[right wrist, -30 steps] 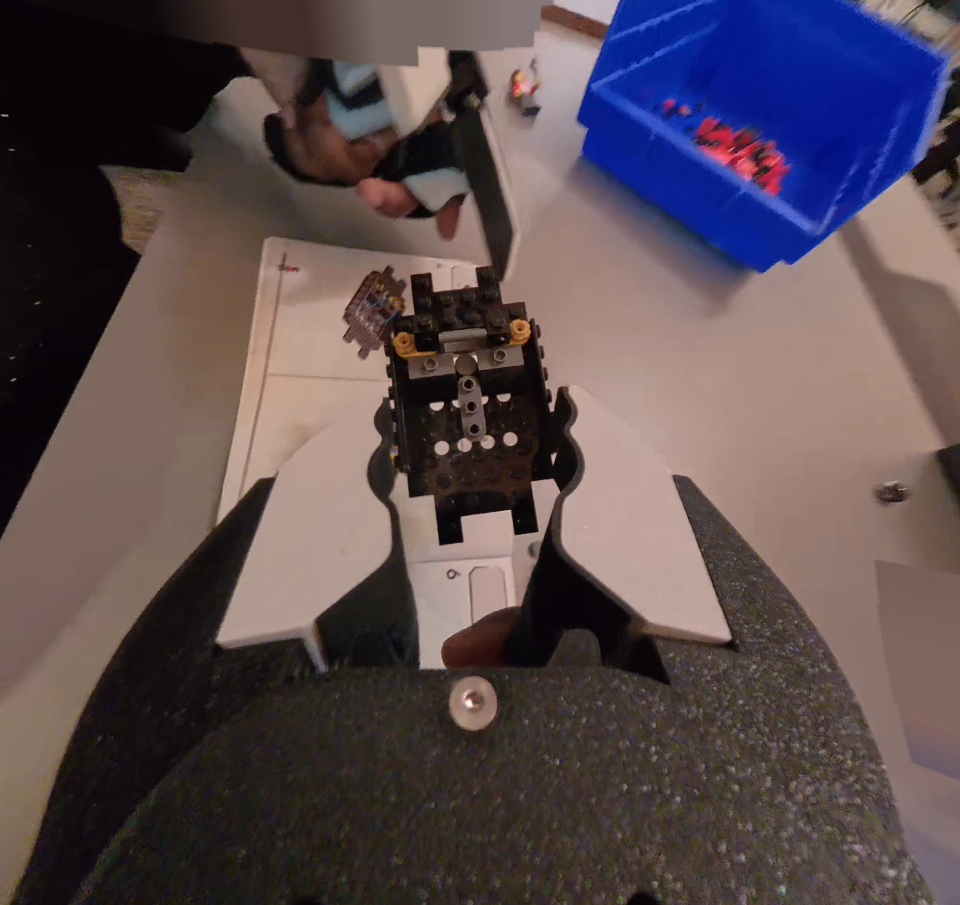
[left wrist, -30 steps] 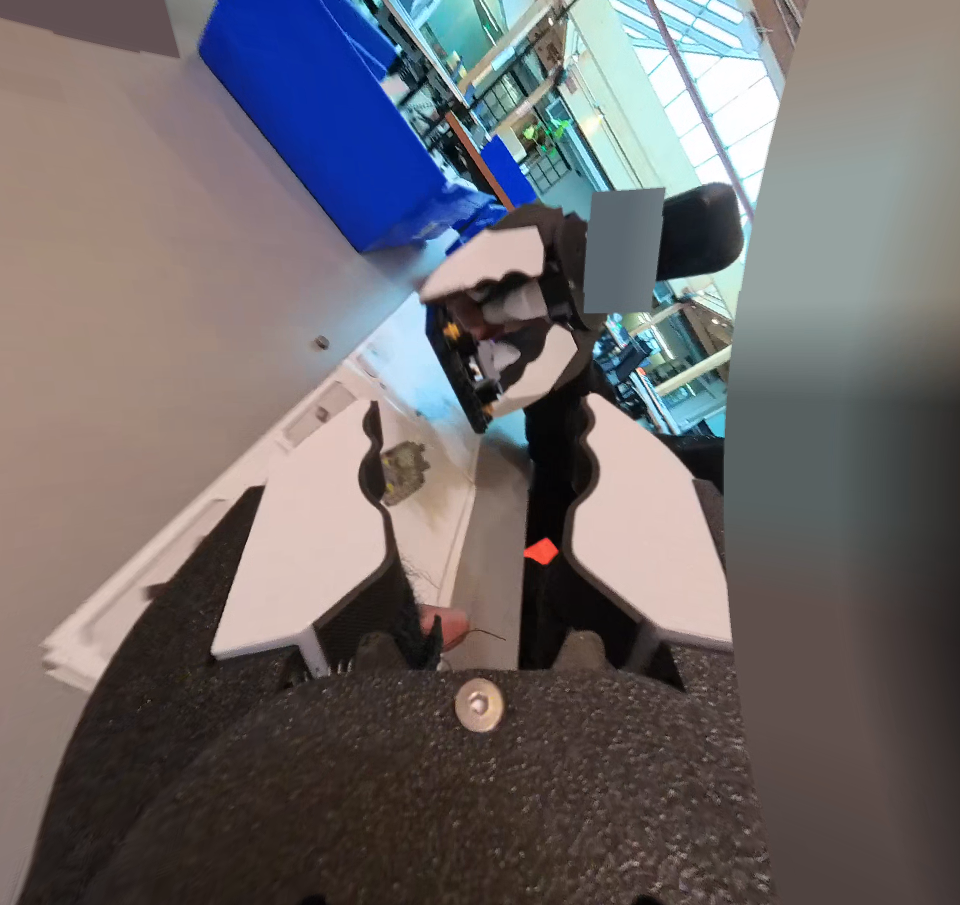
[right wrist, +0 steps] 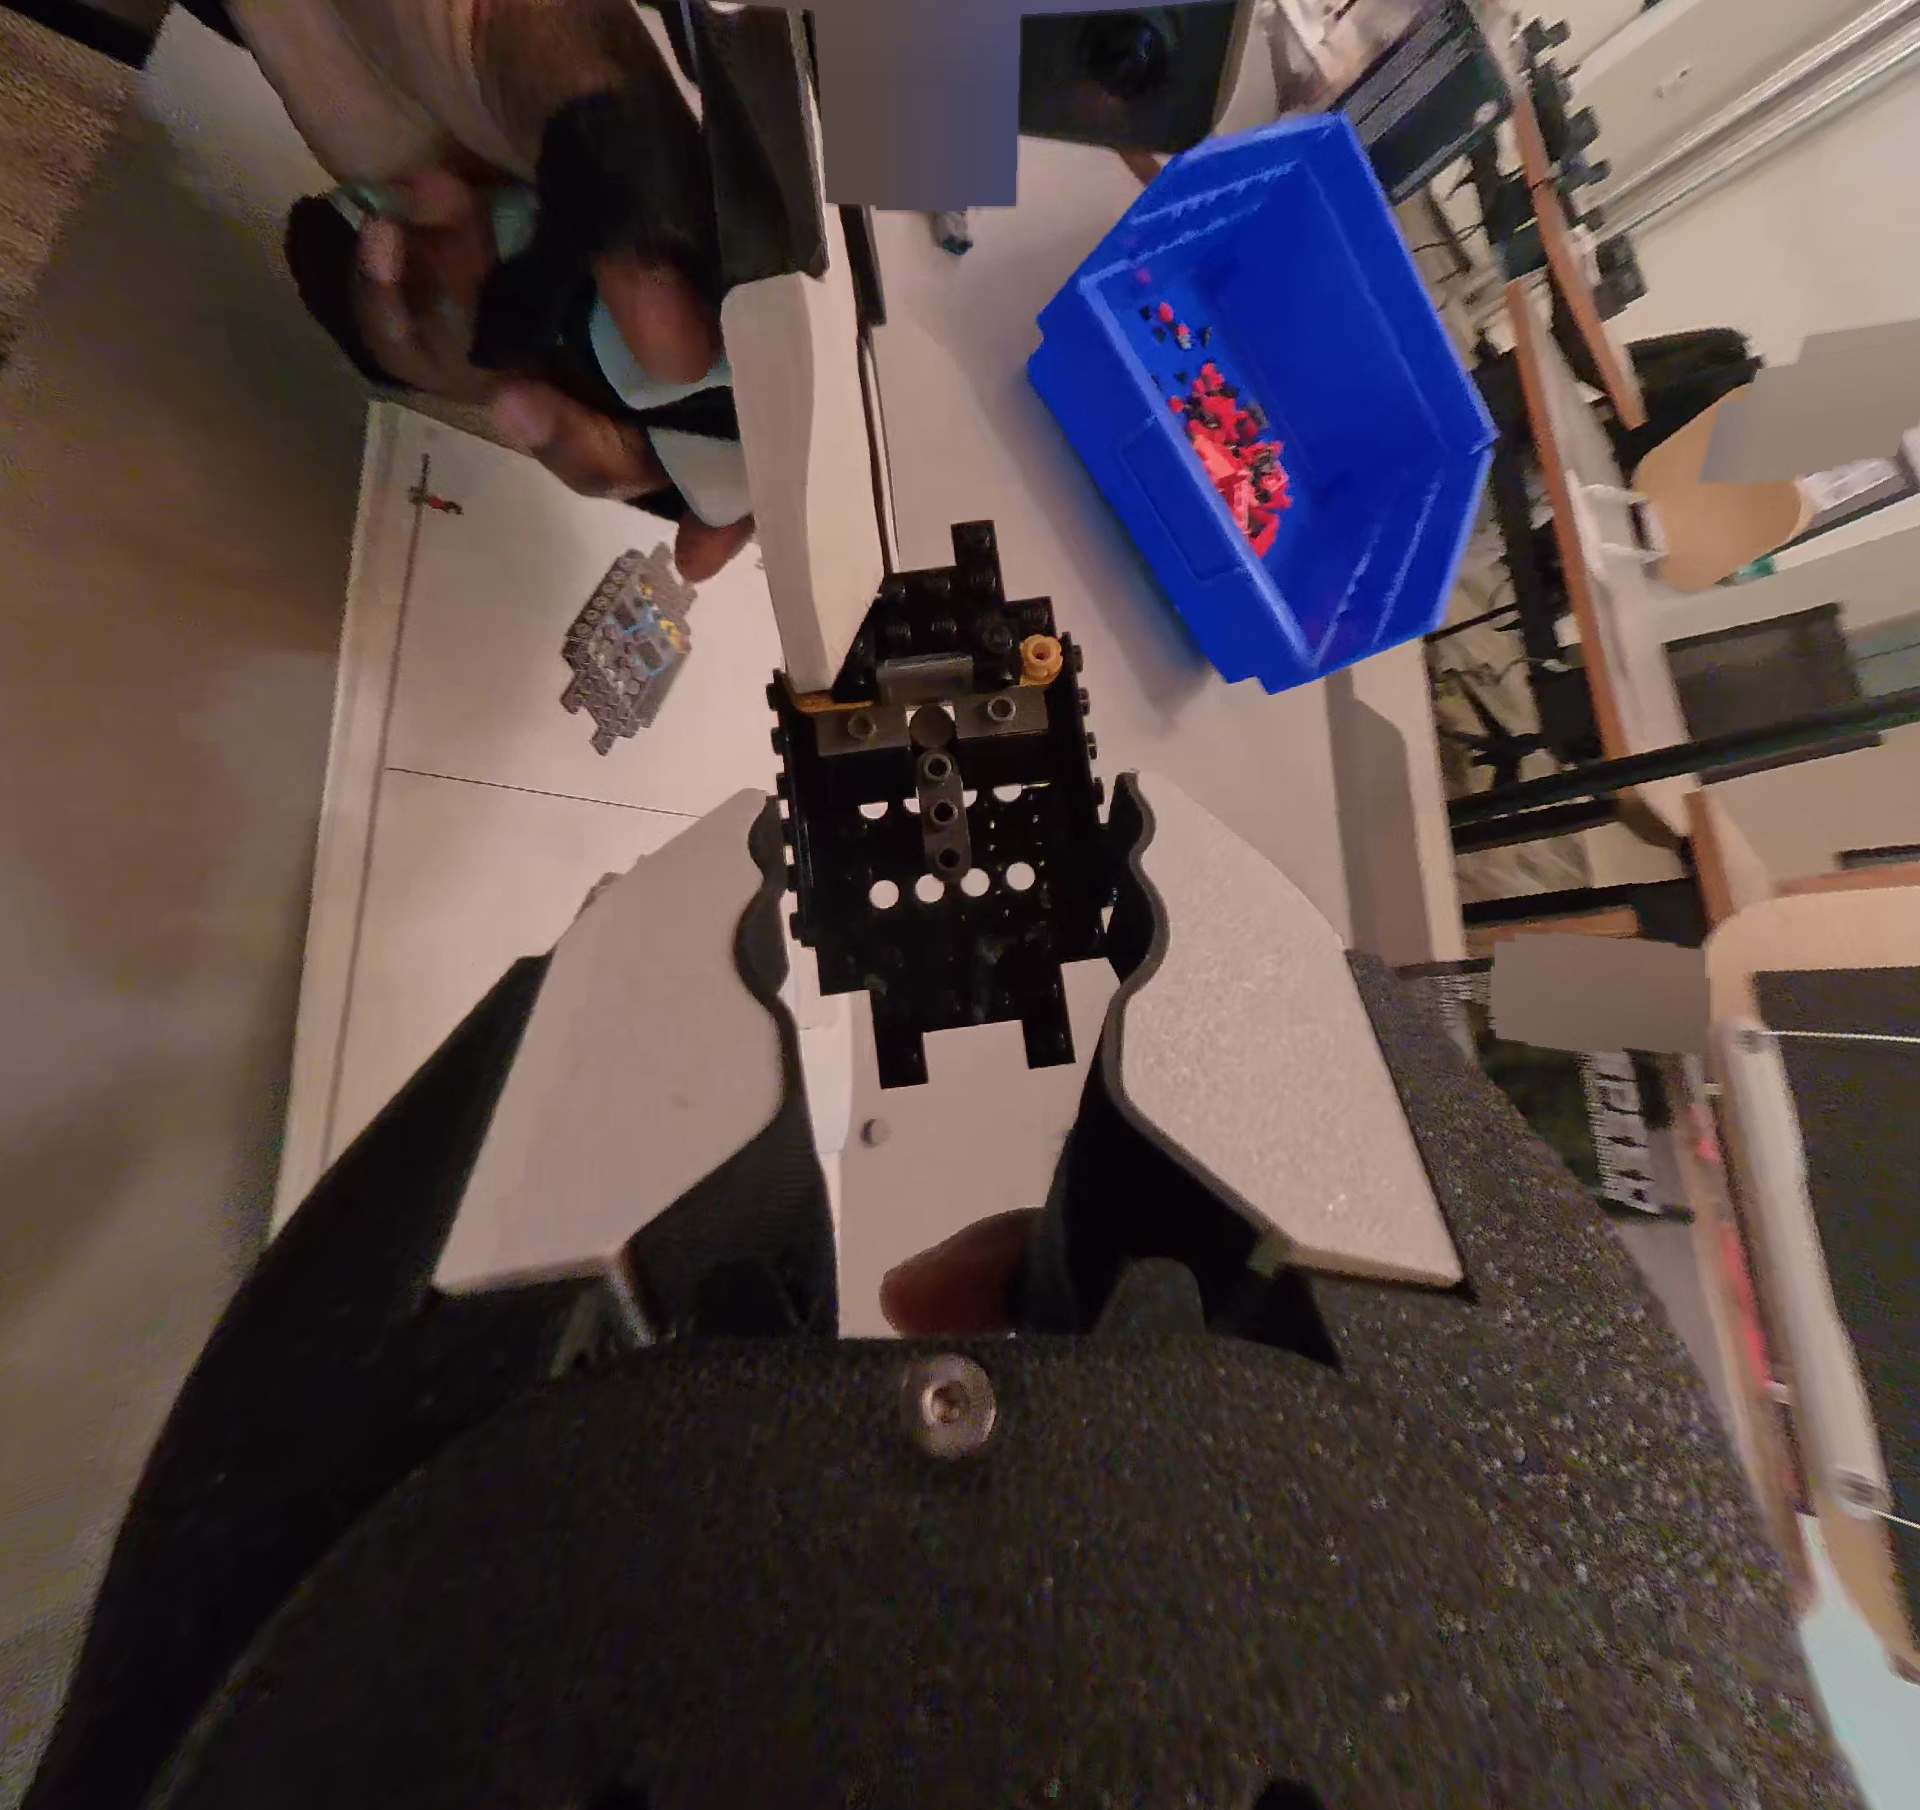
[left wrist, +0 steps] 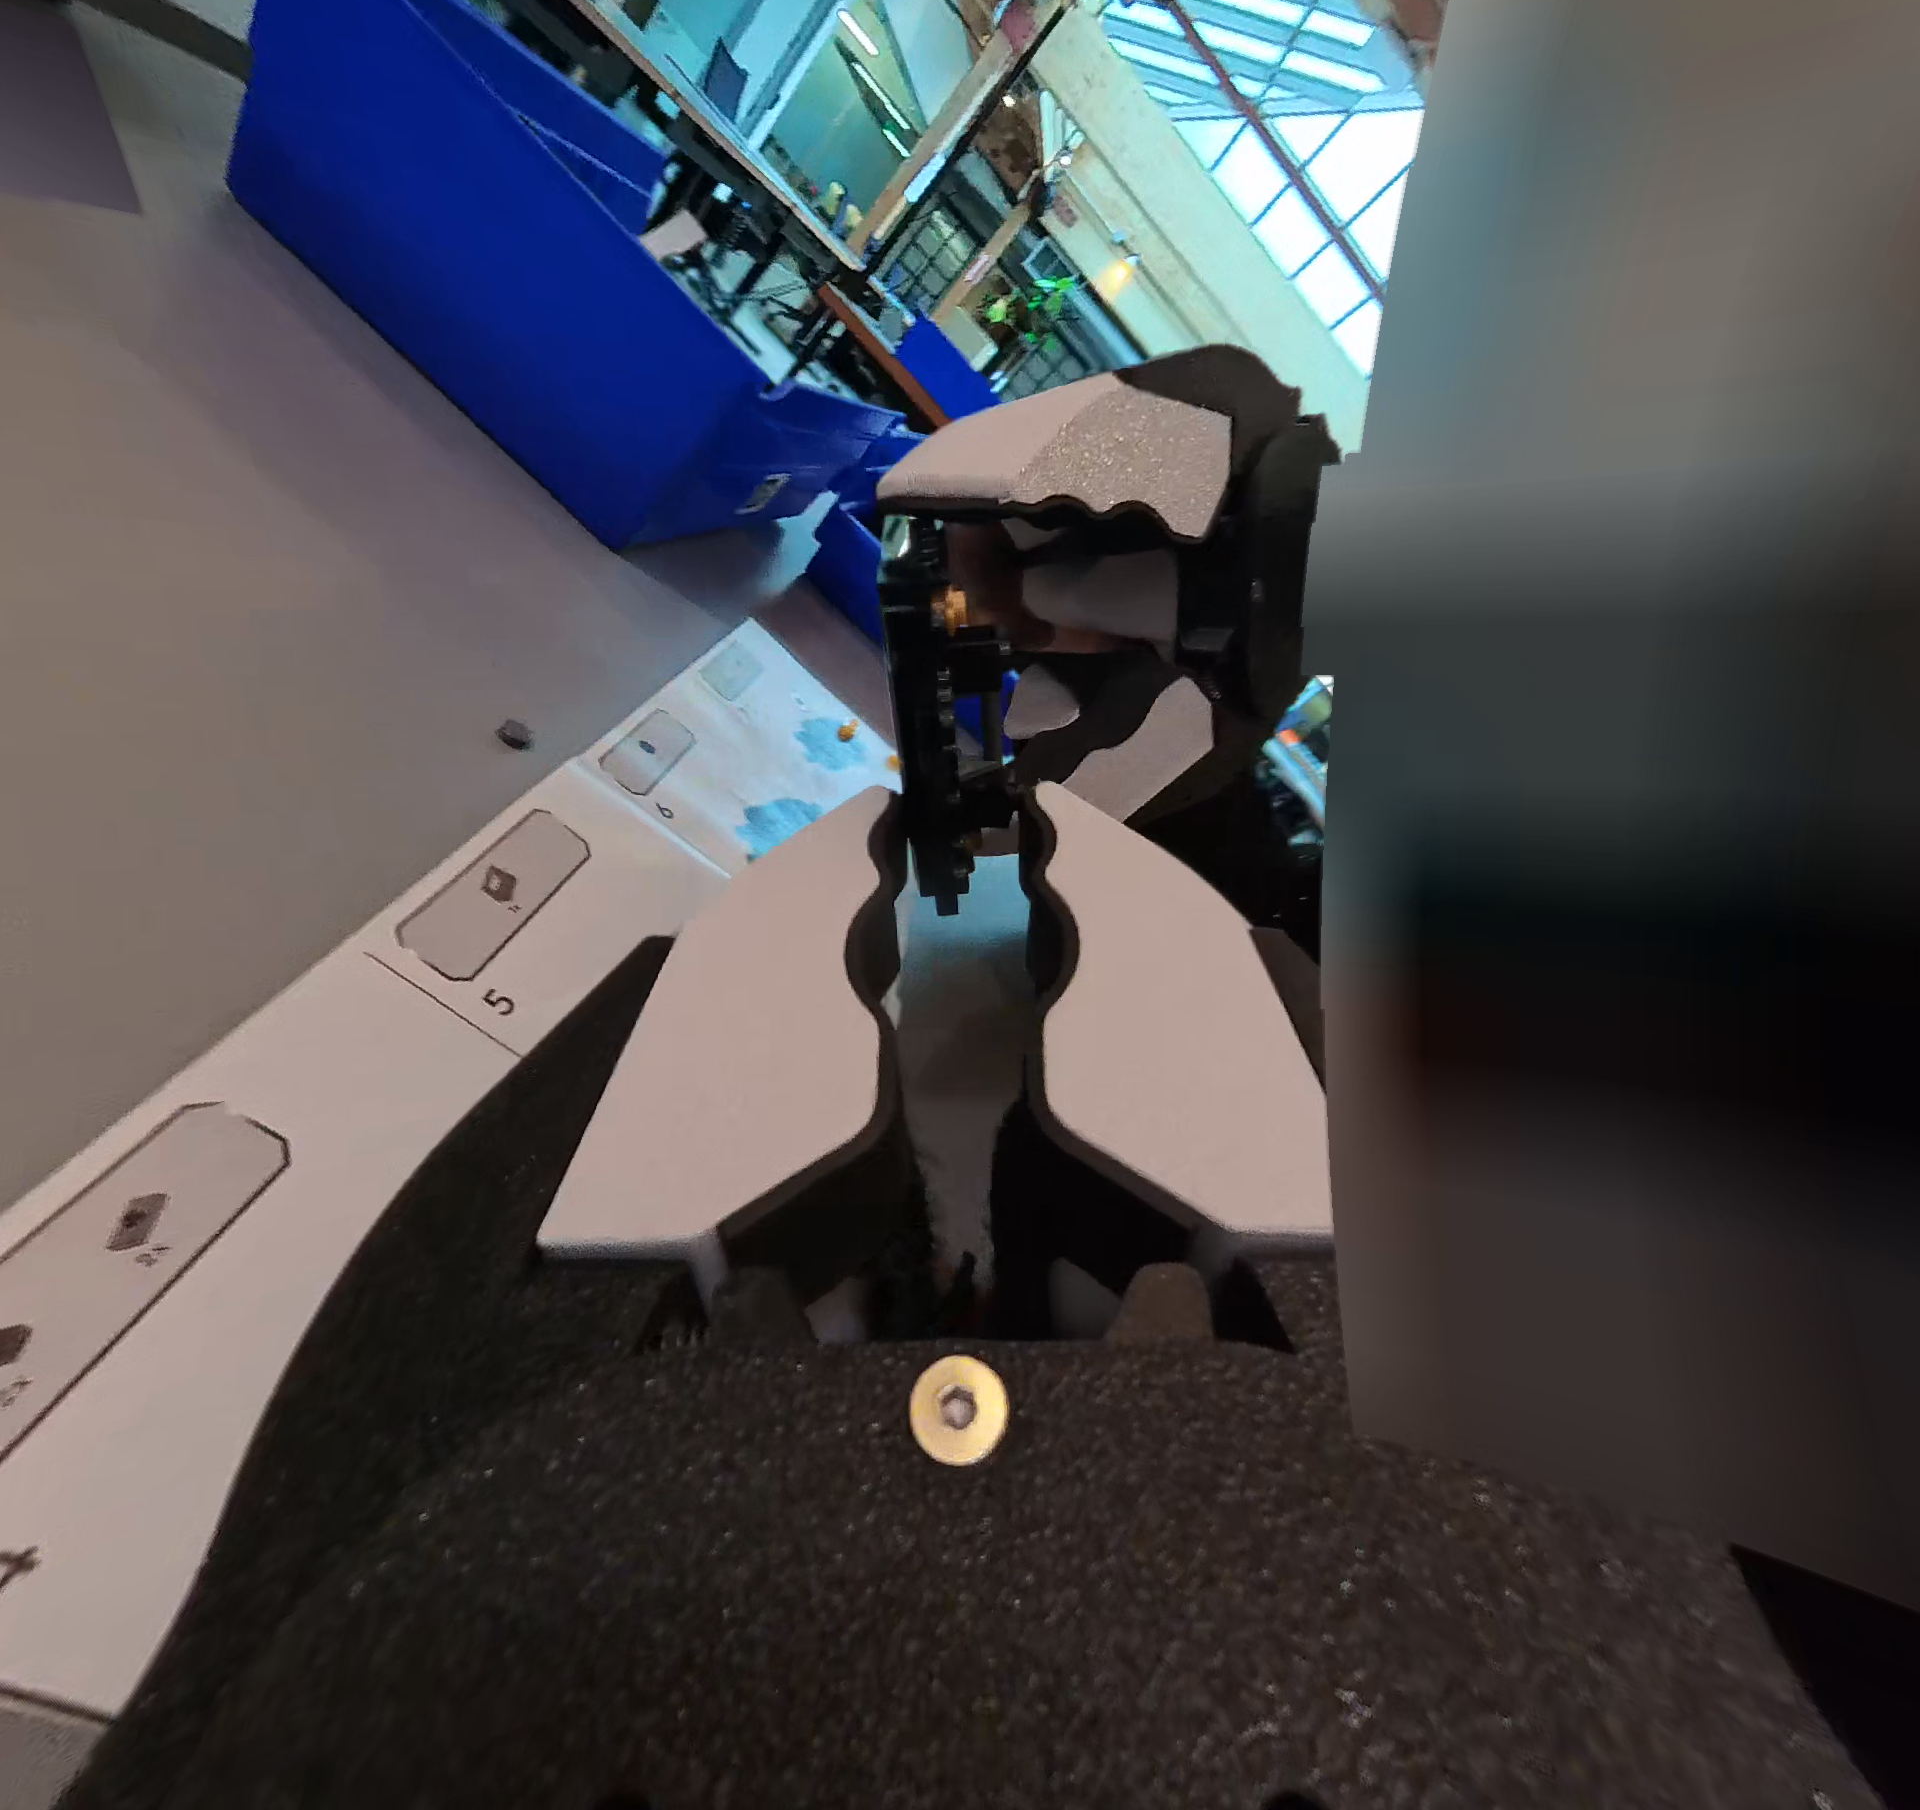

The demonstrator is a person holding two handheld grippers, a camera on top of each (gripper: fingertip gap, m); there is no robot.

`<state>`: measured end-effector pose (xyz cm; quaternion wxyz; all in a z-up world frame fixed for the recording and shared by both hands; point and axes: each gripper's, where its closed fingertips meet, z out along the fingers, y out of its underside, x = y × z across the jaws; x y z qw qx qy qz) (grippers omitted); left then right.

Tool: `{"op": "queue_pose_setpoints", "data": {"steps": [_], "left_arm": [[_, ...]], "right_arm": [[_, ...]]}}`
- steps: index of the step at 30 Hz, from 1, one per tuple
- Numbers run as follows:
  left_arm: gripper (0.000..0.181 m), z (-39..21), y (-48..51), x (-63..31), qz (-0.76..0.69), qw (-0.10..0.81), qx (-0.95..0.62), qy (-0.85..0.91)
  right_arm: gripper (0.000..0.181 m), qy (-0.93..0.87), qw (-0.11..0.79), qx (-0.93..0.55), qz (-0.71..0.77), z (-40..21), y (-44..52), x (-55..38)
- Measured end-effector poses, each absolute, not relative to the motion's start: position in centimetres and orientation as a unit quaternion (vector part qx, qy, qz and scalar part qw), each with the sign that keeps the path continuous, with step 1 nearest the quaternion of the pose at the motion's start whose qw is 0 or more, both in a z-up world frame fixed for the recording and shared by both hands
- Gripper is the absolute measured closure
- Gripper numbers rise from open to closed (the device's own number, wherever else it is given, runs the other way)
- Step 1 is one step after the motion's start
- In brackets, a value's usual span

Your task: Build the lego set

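Okay, biggest first: I see the pale table (right wrist: 187,617) with a blue bin (right wrist: 1262,399) on it, red and black pieces heaped inside. The white instruction sheet (left wrist: 343,1064) lies flat on the table under both tools. My right gripper (right wrist: 940,825) has its jaws clamped on the sides of the black lego model (right wrist: 940,846), which is lifted above the sheet, its holed plate facing the camera, with a grey strip and an orange stud near the top. My left gripper (left wrist: 956,804) comes in from the far side; its jaws are narrow, tips either side of the model's edge, and I can't tell if they actually pinch it. In the right wrist view one left finger (right wrist: 795,513) touches the model's top left corner. A small grey lego piece (right wrist: 629,643) lies on the sheet, left of the model.
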<state>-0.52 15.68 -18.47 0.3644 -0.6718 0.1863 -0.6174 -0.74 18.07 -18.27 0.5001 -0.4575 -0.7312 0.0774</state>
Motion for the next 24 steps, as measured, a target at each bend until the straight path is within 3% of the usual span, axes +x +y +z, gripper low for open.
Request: {"op": "queue_pose_setpoints", "data": {"steps": [1,9,18,21,24], "left_arm": [[0.161,-18.3,15.7,-0.6,-0.602,0.377,-0.676,0.196],[0.162,-16.7,15.4,-0.7,-0.505,0.469,-0.681,0.249],[0.162,-15.9,14.6,-1.0,-0.507,0.502,-0.64,0.286],[0.162,-15.7,14.6,-1.3,-0.514,0.511,-0.626,0.288],[0.162,-16.0,14.7,-1.7,-0.527,0.511,-0.613,0.291]], "right_arm": [[0.122,-0.73,0.51,-0.449,0.067,-18.0,18.1,-0.8],[0.122,-0.719,0.577,-0.388,0.01,-15.7,17.4,-1.1],[0.122,-0.721,0.603,-0.342,-0.005,-14.6,16.3,-1.4],[0.121,-0.715,0.597,-0.361,0.033,-14.5,16.1,-1.6],[0.121,-0.68,0.572,-0.425,0.17,-13.8,16.0,-1.1]]}}
